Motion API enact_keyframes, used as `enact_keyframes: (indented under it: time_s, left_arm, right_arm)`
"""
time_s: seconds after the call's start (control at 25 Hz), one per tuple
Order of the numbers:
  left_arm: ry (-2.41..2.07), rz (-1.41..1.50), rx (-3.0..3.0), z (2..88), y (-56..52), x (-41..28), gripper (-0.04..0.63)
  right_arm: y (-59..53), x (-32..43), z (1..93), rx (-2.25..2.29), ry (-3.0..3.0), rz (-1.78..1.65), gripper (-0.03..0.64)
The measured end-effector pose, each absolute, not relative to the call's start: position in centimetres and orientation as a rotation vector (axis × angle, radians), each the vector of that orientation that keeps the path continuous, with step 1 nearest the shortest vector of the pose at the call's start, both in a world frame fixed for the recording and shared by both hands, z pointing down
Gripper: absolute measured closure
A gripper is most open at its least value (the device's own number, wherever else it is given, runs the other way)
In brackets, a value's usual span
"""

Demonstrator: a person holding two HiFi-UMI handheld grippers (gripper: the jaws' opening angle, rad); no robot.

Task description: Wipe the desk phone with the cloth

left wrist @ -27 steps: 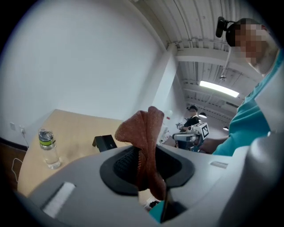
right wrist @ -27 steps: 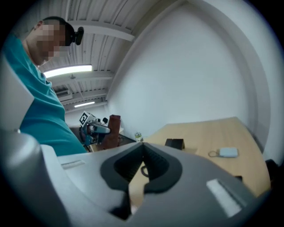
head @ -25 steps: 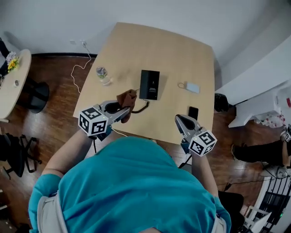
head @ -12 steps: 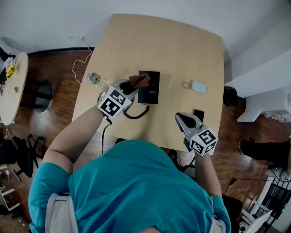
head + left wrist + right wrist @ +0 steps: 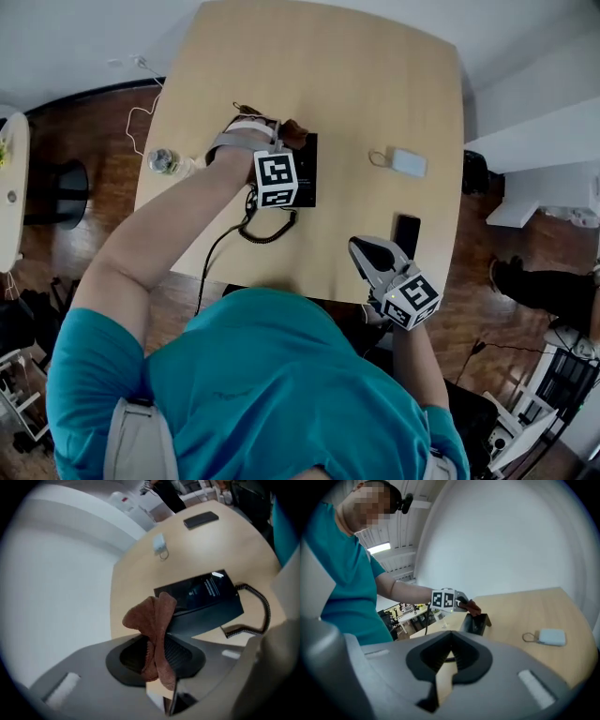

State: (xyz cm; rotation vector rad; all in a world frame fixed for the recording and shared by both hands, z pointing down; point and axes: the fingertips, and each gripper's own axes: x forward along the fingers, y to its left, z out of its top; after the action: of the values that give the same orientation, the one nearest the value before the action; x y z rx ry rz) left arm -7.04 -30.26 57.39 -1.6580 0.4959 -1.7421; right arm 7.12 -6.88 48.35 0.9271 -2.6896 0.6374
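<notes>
Head view shows the left gripper [image 5: 284,138] reached out over the light wooden table [image 5: 375,75], at the far left corner of the black flat desk phone [image 5: 307,161], which lies near the middle of the table. In the left gripper view its jaws are closed tightly on a brown crumpled terry cloth [image 5: 153,620]. The free end of the cloth stands up past the jaws and seems to touch the edge of the phone [image 5: 201,597].

I judge that the wiping is only at its beginning: the cloth is at the corner and the glossy top is not yet covered. The next move calls for pressing the cloth down flat and drawing it across the top surface.

The right gripper [image 5: 367,251] hangs over the near table edge, well apart from the phone. Its jaws [image 5: 447,660] are drawn almost together with only a thin slit, and nothing is between them.

There is free room beyond the phone and to its right. A small white box with a loop [image 5: 407,162] and a black smartphone [image 5: 406,234] lie farther right. The black coiled cord [image 5: 267,230] lies on the near side and could catch, and a clear plastic bottle [image 5: 162,161] stands at the left edge.
</notes>
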Motion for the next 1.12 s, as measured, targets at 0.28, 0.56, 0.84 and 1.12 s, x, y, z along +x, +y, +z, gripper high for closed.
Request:
enact_keyframes:
  time_s: [0.28,0.56,0.84,1.12]
  left_arm:
    - [0.345,-1.739,-1.406,58.3,-31.1,-6.0,0.483]
    - [0.417,-1.696,-1.906,58.9,-28.0,-1.8,0.483]
    - [0.437,-1.793,-1.895,61.2,-27.9,-1.9,0.483]
    - [0.291,-1.831,-1.880,64.5,-20.8,-2.5,0.485]
  right_arm:
    - [-7.7,8.0,48.1,0.919,-2.702,0.642,0.615]
    - [-8.1,8.7,47.7,0.943,-2.713,0.670,0.615]
    - [-8.1,8.8,48.1,0.942,-2.710,0.684,0.615]
    - [-7.5,8.1,48.0,0.922,-2.720,0.685,0.615]
